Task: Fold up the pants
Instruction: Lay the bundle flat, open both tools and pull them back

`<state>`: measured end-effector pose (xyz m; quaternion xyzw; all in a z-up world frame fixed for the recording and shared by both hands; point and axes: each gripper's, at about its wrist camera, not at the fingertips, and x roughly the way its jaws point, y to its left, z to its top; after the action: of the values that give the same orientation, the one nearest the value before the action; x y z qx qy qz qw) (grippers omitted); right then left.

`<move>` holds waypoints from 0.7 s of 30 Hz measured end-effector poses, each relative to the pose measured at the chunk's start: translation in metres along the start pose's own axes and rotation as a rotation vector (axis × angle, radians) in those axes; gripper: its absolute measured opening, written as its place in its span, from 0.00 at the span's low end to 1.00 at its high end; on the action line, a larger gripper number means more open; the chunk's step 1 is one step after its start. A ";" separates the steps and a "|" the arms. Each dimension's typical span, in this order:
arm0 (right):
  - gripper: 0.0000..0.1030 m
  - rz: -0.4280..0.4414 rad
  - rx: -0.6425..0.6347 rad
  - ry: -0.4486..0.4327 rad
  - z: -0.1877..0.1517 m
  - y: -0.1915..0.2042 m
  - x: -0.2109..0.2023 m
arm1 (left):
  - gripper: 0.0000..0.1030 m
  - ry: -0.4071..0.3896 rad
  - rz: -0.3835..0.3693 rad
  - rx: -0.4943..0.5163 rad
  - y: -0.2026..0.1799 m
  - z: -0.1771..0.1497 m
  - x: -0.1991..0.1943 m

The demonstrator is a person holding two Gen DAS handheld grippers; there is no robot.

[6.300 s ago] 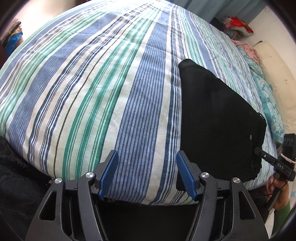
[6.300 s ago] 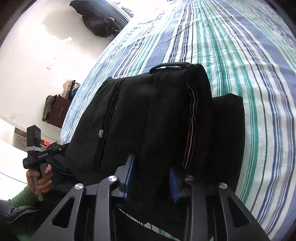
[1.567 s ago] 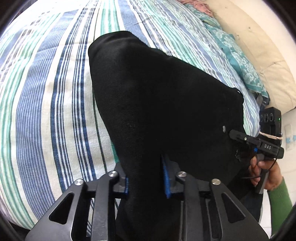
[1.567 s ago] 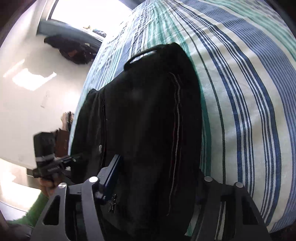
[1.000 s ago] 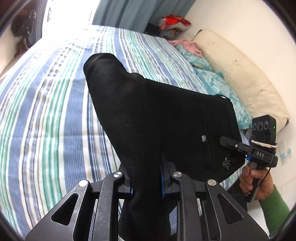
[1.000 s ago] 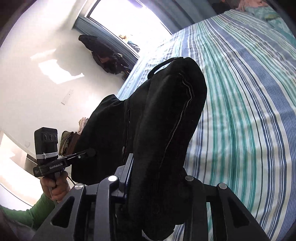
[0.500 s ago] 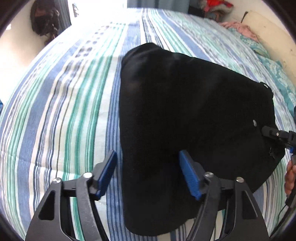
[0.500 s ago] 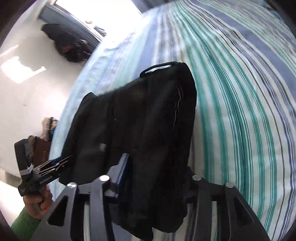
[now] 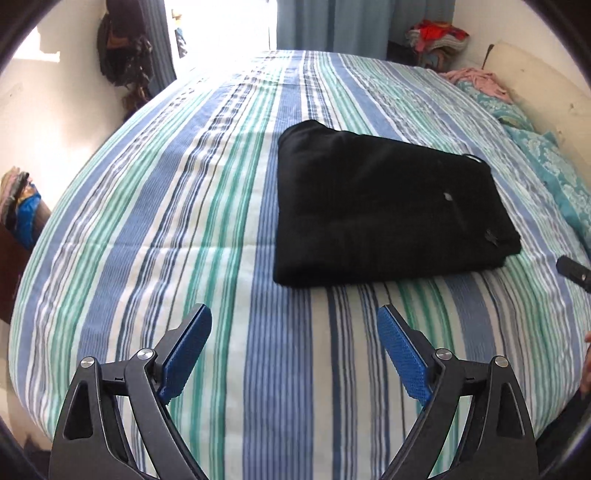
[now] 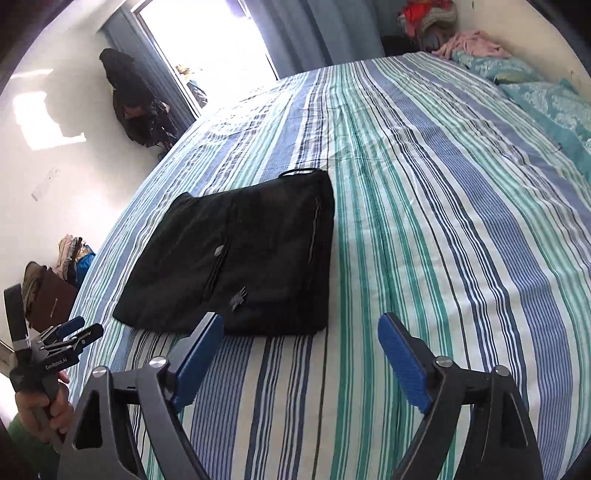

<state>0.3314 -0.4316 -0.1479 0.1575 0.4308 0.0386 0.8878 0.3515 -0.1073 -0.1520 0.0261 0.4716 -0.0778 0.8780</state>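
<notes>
- Jaws of the left gripper (image 9: 293, 347) stand wide apart with nothing between them, the blue pads (image 9: 400, 350) hovering over the striped bed cover (image 9: 155, 206) near the bed's front edge.
- The right gripper (image 10: 299, 350) is likewise spread wide and holds nothing; its left blue pad (image 10: 199, 354) appears just in front of the near edge of the pants, though contact cannot be told.
- In the right wrist view the left gripper shows at the lower left, gripped by a hand (image 10: 40, 410) with a green sleeve below it.
- Beyond both grippers, the black pants (image 9: 384, 210) lie folded into a flat, roughly rectangular bundle on the bed, apart from either gripper.
- A small pale button (image 10: 218, 252) and a seam line (image 10: 313, 236) show on the top layer, and a loop (image 10: 303, 172) sticks out at the far edge.
- Farther back on the right, teal patterned pillows (image 10: 535, 96) rest at the head of the bed, with a pink garment (image 10: 472, 46) behind them.
- At the far wall hang blue curtains (image 9: 354, 24) beside a bright window, a pile of colourful clothes (image 9: 436, 38) to the right, and dark bags (image 9: 123, 55) hanging on the left wall.
</notes>
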 end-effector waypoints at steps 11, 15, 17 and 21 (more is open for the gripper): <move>1.00 0.033 0.042 -0.034 -0.134 0.081 -0.085 | 0.91 -0.079 -0.038 -0.052 -0.026 -0.069 -0.083; 1.00 -0.131 -0.046 -0.117 -0.146 0.108 -0.108 | 0.94 -0.122 -0.025 -0.059 -0.025 -0.074 -0.101; 1.00 -0.201 -0.061 -0.157 -0.144 0.118 -0.117 | 0.95 -0.161 0.009 -0.049 -0.025 -0.076 -0.109; 1.00 -0.243 -0.058 -0.198 -0.136 0.129 -0.132 | 0.97 -0.219 0.055 -0.002 -0.028 -0.078 -0.120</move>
<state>0.1521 -0.3029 -0.0869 0.0816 0.3559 -0.0725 0.9281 0.2176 -0.1124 -0.0949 0.0294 0.3722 -0.0556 0.9260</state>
